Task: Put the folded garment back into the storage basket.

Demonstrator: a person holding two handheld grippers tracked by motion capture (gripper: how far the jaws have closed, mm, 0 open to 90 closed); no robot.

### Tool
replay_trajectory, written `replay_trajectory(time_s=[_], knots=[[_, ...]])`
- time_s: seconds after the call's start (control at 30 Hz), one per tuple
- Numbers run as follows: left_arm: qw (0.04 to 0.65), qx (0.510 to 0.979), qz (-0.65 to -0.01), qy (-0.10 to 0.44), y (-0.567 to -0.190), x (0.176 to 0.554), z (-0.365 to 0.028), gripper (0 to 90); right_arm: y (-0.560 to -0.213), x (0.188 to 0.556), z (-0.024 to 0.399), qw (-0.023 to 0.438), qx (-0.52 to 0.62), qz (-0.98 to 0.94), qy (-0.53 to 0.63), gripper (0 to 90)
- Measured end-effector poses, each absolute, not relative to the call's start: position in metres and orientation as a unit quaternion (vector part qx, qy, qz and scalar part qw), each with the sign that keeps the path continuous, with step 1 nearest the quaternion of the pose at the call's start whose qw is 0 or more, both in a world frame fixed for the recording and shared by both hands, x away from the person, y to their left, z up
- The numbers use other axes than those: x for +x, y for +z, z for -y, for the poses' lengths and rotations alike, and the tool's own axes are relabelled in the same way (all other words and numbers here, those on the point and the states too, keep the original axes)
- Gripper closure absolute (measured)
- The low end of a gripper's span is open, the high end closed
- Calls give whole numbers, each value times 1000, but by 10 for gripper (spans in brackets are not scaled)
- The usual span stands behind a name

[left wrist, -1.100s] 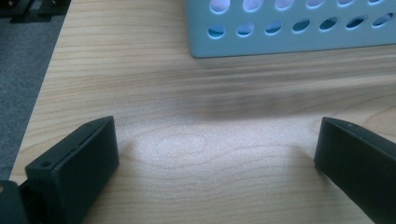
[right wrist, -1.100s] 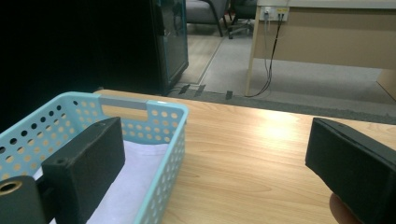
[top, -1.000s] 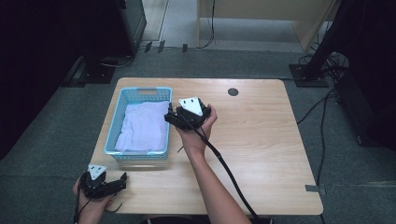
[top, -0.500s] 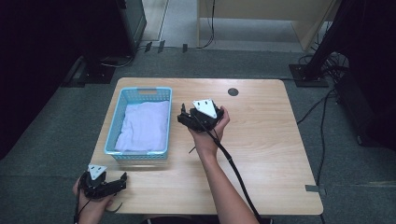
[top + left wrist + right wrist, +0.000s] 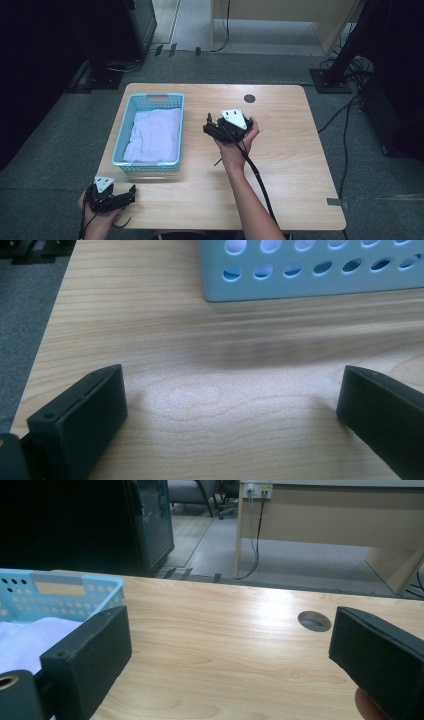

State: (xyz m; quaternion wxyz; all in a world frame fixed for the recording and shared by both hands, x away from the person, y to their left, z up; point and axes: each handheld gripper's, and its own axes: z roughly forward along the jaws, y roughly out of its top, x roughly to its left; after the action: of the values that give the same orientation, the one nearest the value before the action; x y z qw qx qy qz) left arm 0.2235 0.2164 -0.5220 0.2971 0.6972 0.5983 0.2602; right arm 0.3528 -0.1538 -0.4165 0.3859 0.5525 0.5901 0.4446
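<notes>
A light blue perforated basket (image 5: 175, 131) stands on the left half of the wooden table (image 5: 290, 165), with a folded white cloth (image 5: 154, 135) lying inside it. My right gripper (image 5: 207, 125) hovers over the table's middle, just right of the basket, open and empty. In the right gripper view, my right gripper (image 5: 232, 630) has its jaws wide apart, with the basket (image 5: 65, 592) and cloth (image 5: 25, 640) at the left. My left gripper (image 5: 127, 196) rests open at the table's near left corner. In the left gripper view, my left gripper (image 5: 230, 385) faces the basket's near wall (image 5: 310, 275) over bare wood.
A round cable hole (image 5: 249, 98) sits near the table's far edge. It appears ahead of the right jaw as the hole (image 5: 314, 621) in the right gripper view. A dark cabinet (image 5: 140, 25) and a wooden desk (image 5: 280, 20) stand beyond the table. Cables lie on the floor at the right.
My right gripper has moved to the right, from over the basket's right edge to the table's middle. The cloth stays in the basket. The left gripper has not moved.
</notes>
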Motion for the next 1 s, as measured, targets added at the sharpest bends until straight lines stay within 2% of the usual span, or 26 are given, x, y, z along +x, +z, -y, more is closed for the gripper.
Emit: replay_trajectory(time_s=[1.0], knots=[[298,697,-598,260,-522,224,-216,0,-435,331,217,408,570,-568,432,29]])
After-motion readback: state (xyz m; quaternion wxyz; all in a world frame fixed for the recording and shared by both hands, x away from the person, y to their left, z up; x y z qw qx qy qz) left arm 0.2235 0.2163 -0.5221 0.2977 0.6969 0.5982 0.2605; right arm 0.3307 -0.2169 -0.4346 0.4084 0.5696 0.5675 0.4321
